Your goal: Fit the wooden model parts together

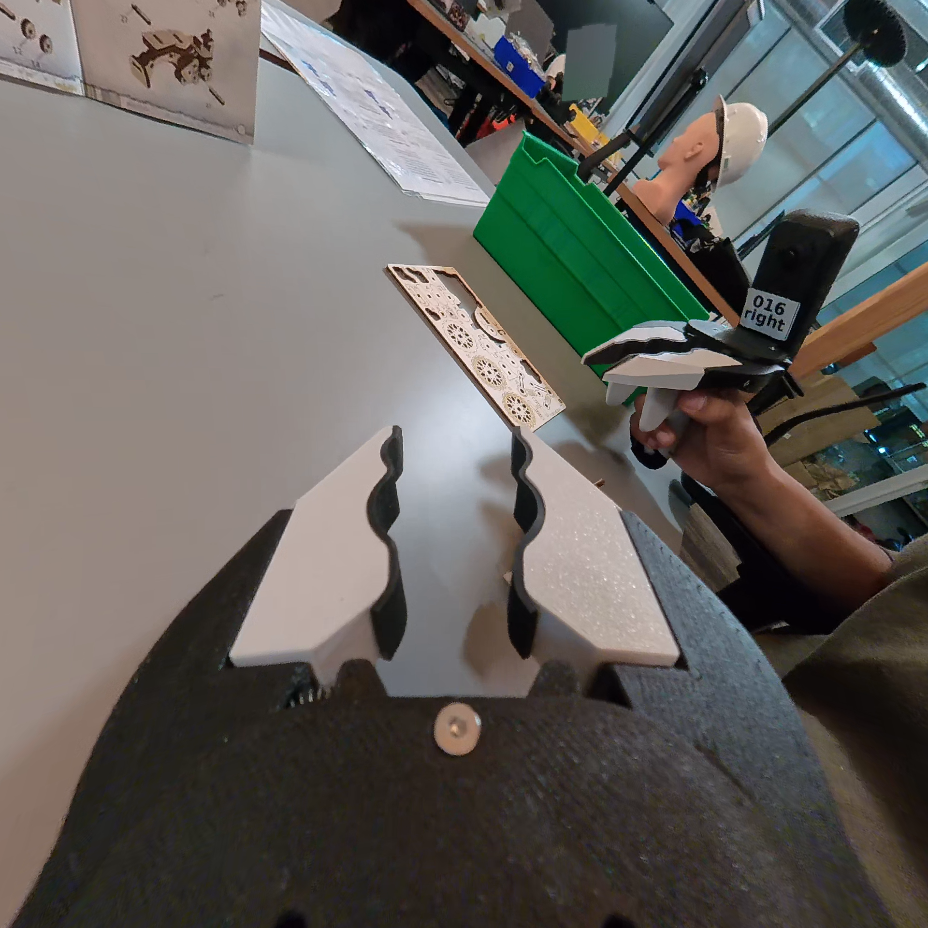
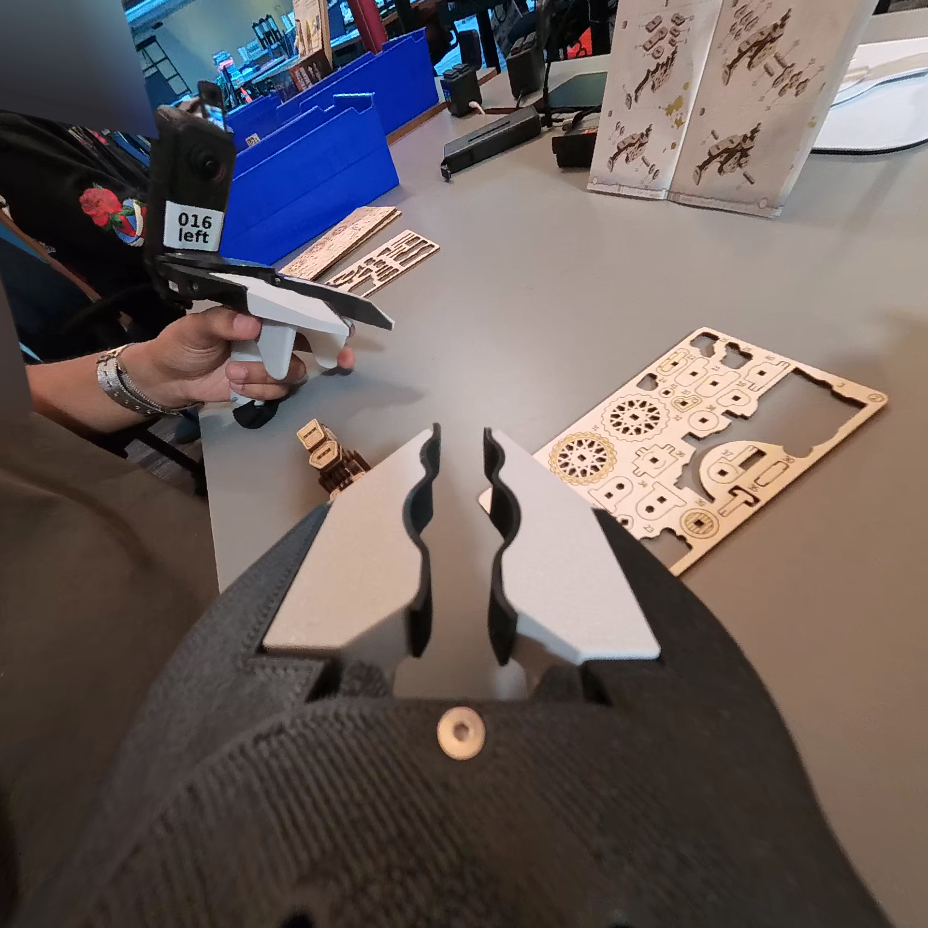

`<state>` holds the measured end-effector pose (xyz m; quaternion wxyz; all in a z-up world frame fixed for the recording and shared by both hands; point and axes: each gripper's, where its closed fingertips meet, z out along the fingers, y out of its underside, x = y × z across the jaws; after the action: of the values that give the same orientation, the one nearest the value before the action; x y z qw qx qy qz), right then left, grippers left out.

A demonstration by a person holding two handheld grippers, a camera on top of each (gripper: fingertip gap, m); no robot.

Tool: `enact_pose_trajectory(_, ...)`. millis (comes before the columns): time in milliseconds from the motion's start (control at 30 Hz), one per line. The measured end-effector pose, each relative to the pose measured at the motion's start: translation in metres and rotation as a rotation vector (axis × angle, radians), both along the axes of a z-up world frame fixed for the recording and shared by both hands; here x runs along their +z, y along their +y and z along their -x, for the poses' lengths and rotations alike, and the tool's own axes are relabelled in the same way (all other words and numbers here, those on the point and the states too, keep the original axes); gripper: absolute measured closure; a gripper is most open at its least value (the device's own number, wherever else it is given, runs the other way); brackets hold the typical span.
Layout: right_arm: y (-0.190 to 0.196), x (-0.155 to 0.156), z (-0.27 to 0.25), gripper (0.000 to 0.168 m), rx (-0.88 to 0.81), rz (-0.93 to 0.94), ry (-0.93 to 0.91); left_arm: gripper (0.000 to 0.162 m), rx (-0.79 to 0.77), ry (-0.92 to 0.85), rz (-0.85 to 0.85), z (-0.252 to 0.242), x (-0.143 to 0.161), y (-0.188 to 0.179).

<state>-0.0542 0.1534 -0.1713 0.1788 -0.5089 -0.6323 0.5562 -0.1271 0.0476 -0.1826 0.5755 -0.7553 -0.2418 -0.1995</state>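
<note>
Both spread tools, left tool [image 1: 454, 442] and right tool [image 2: 461, 437], empty; small wooden assembly [image 2: 331, 459] only in right view.

I see a thin laser-cut wooden parts sheet [image 2: 713, 452] on the smooth matt grey table [image 2: 552, 301], beside a glossy green plastic bin [image 1: 577, 251].

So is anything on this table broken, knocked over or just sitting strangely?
Nothing stands out. The wooden parts sheet lies flat on the grey table; its gaps look like spots where pieces were popped out. A small part-built wooden assembly sits near the table edge. Both the left gripper and right gripper are open and empty.
</note>
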Motion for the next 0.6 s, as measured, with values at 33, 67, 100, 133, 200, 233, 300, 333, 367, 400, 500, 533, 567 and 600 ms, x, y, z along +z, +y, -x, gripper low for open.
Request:
enact_pose_trajectory(33,-0.0005,0.0000,0.0003,0.153,0.002,0.001,0.000,0.120,0.000,-0.003,0.001,-0.0001,-0.0004,-0.0004)
enact_pose_trajectory(67,-0.0009,0.0001,0.0007,0.153,0.004,0.001,0.000,0.120,0.002,-0.007,0.002,0.0001,-0.0006,-0.0008)
enact_pose_trajectory(100,-0.0012,0.0002,0.0010,0.153,0.005,0.002,0.001,0.120,0.004,-0.009,0.001,0.0004,-0.0006,-0.0010)
enact_pose_trajectory(133,-0.0015,0.0004,0.0013,0.153,0.007,0.003,0.002,0.120,0.006,-0.011,0.000,0.0008,-0.0007,-0.0013)
enact_pose_trajectory(200,-0.0018,0.0004,0.0016,0.152,0.010,0.006,0.002,0.120,0.009,-0.015,0.000,0.0012,-0.0009,-0.0017)
enact_pose_trajectory(233,-0.0019,0.0006,0.0018,0.152,0.010,0.007,0.002,0.120,0.009,-0.016,0.000,0.0012,-0.0010,-0.0019)
enact_pose_trajectory(300,-0.0022,0.0008,0.0021,0.152,0.012,0.010,0.004,0.120,0.010,-0.019,0.001,0.0014,-0.0013,-0.0022)
enact_pose_trajectory(333,-0.0023,0.0009,0.0022,0.152,0.013,0.010,0.004,0.120,0.010,-0.020,0.001,0.0014,-0.0013,-0.0022)
enact_pose_trajectory(367,-0.0024,0.0009,0.0023,0.152,0.013,0.011,0.003,0.119,0.011,-0.021,0.002,0.0014,-0.0015,-0.0023)
enact_pose_trajectory(400,-0.0026,0.0007,0.0023,0.152,0.014,0.010,0.003,0.119,0.011,-0.022,0.002,0.0015,-0.0016,-0.0024)
enact_pose_trajectory(500,-0.0029,0.0006,0.0025,0.152,0.015,0.010,0.002,0.119,0.010,-0.025,0.002,0.0015,-0.0017,-0.0024)
enact_pose_trajectory(533,-0.0031,0.0006,0.0025,0.152,0.015,0.010,0.001,0.119,0.010,-0.026,0.002,0.0015,-0.0018,-0.0024)
enact_pose_trajectory(567,-0.0031,0.0004,0.0025,0.152,0.016,0.010,0.001,0.119,0.009,-0.027,0.003,0.0012,-0.0019,-0.0024)
enact_pose_trajectory(600,-0.0032,0.0004,0.0025,0.152,0.016,0.010,0.000,0.119,0.008,-0.028,0.003,0.0010,-0.0021,-0.0025)
